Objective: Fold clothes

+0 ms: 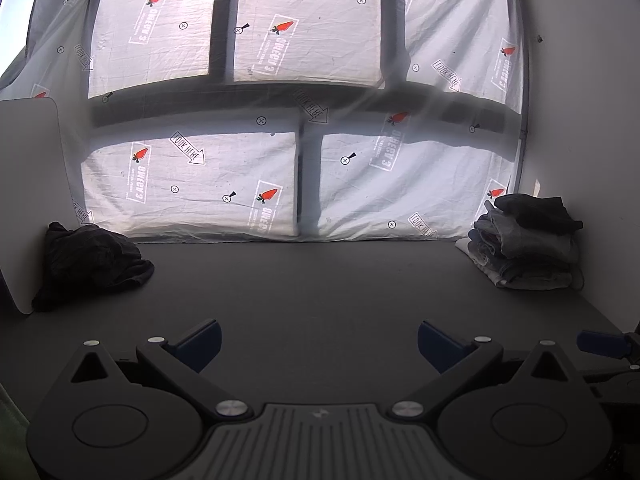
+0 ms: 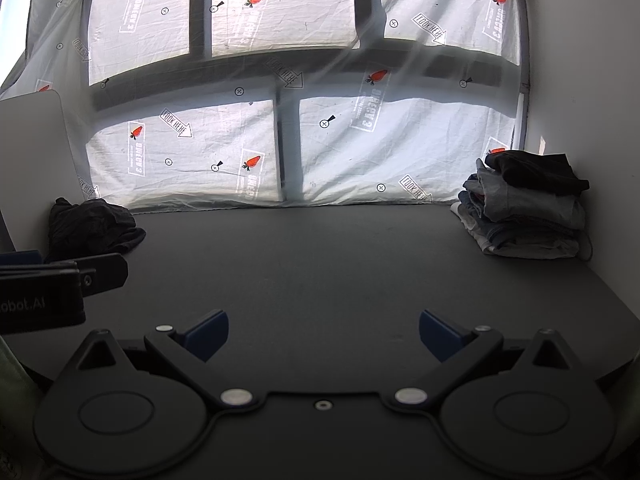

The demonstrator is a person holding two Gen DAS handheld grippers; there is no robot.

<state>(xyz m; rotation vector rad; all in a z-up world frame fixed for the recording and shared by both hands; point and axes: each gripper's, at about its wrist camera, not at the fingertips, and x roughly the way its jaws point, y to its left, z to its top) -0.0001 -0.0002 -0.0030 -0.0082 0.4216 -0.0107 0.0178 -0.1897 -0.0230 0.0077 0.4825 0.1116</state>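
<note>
At the far left corner of the dark tabletop [image 1: 320, 280], a crumpled black garment [image 1: 90, 264] lies in a loose, unfolded heap, its folds bunched and its edge spilling toward the middle; it sits against a white panel [image 1: 28, 184] standing at the tabletop's left edge. In the right wrist view the same black garment [image 2: 94, 226] shows just beyond the side of the left tool [image 2: 60, 280], which enters from the left edge.

The left tool [image 1: 318, 344] hovers over the near edge of the tabletop with its blue-padded fingers spread wide apart and nothing between them. The right tool [image 2: 324, 334] is likewise spread wide and holds nothing; one blue fingertip [image 1: 600, 342] of it shows at the right of the left wrist view.

Behind the tabletop hangs a translucent printed sheet [image 1: 240, 176] with red carrot marks, backlit by a window.

At the far right corner stands a stack of folded clothes [image 1: 524, 248]: pale and blue denim-like layers, grey above, a black piece on top, against the white wall [image 1: 580, 80].
</note>
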